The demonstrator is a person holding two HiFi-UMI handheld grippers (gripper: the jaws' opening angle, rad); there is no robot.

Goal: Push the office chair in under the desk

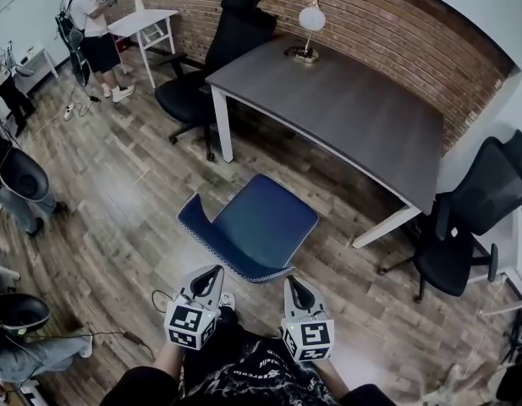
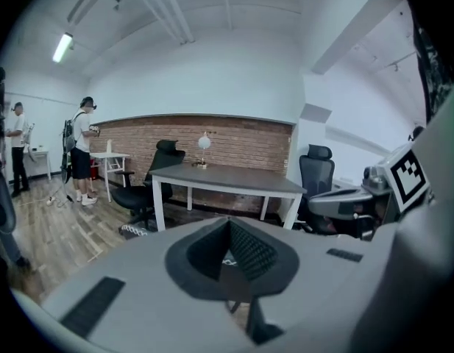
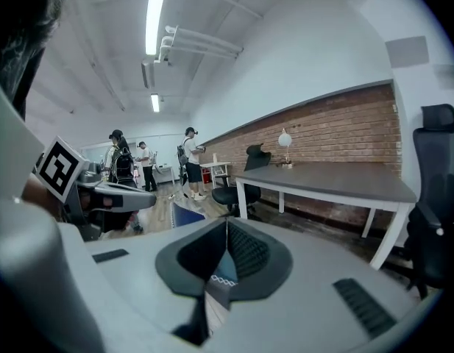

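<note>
Both tools are clenched with nothing between the jaws: the left gripper (image 1: 214,271) and the right gripper (image 1: 292,281) point at the near rim of the blue office chair (image 1: 254,224). Whether their tips touch the rim cannot be told. The chair stands out on the open floor, near of the desk (image 1: 345,100) and well apart from it, roughly facing the gap between the desk's white left leg (image 1: 222,125) and its white right leg (image 1: 381,227).

The main risk is that two narrow closed tips give little purchase. An uneven shove would likely swivel the seat or send the chair off line toward the white left leg. The tips could also slide off the curved rim. A loose cable (image 1: 157,299) by the left gripper could catch a foot.

The wood plank floor (image 1: 117,201) looks smooth. A brick wall (image 1: 396,24) runs along the far side. A globe lamp (image 1: 310,22) sits on the desk's far edge, black office chairs stand at the desk's left end (image 1: 218,57) and right end (image 1: 472,218), and a person (image 1: 90,24) stands far left.
</note>
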